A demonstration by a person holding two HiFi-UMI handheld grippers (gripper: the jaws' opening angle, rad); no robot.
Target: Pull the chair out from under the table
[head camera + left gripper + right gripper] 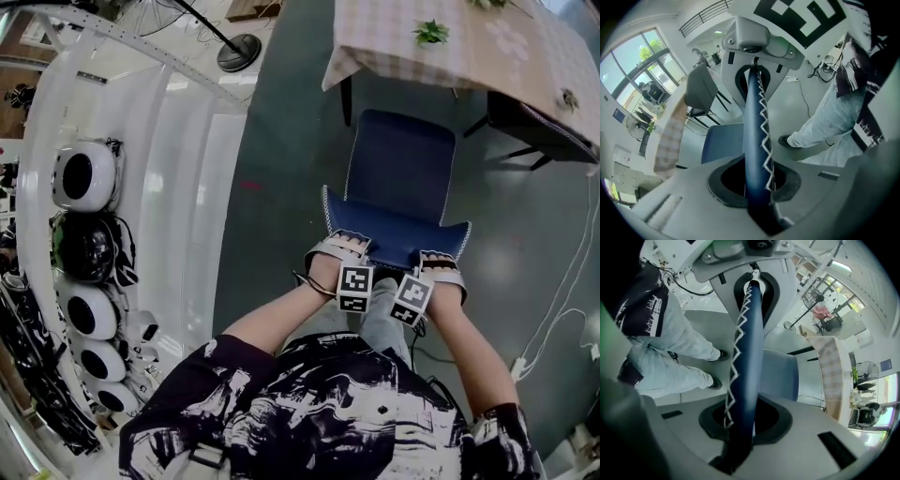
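Patterned black-and-white shirt and bare forearms lead down to the dark blue padded chair with white zigzag stitching. Left gripper and right gripper are each clamped nearly closed on the backrest's top edge, side by side. The seat lies almost wholly clear of the checked-cloth table, its front edge near the cloth's hem. I judge the pull nearly done, with release left.

Grey floor, large bright windows
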